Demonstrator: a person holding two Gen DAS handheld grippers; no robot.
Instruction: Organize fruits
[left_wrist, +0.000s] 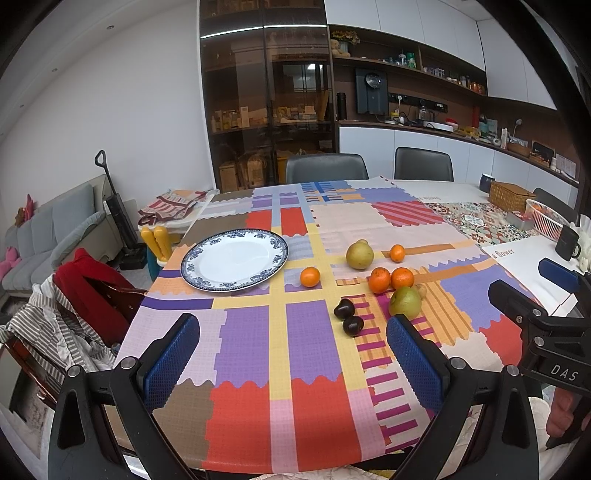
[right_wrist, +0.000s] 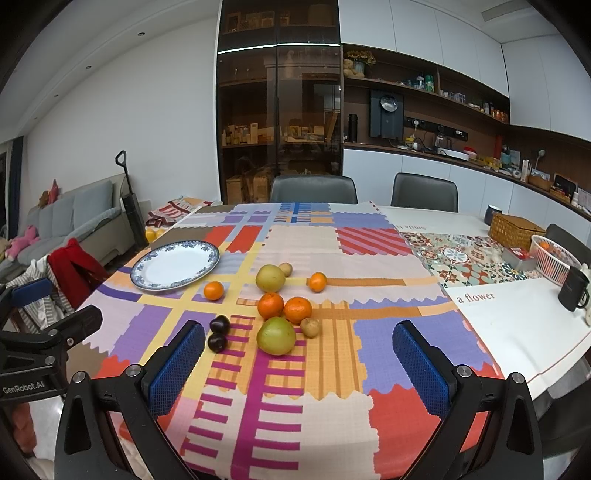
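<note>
- Starting looks like the step in hand: the blue-rimmed plate (right_wrist: 175, 266) lies bare on the patchwork tablecloth (right_wrist: 388, 332), and every fruit is off it, to its right.
- Largest fruit: a green pear-like one (right_wrist: 276, 335) well right of the plate and nearest the cameras; a yellow-green one (right_wrist: 270, 278) sits closer to the plate.
- Four oranges: one (right_wrist: 214, 290) just right of the plate's near rim, two touching (right_wrist: 270, 305) further right, one (right_wrist: 317, 281) beyond.
- Two dark plums (right_wrist: 219, 325) touch, below and right of the plate.
- Both tools hover above the table's near edge, empty: left gripper (left_wrist: 293, 360) jaws spread wide, right gripper (right_wrist: 298, 363) likewise.
- Next move, I judge: lower one gripper around the nearest fruit, gently.
</note>
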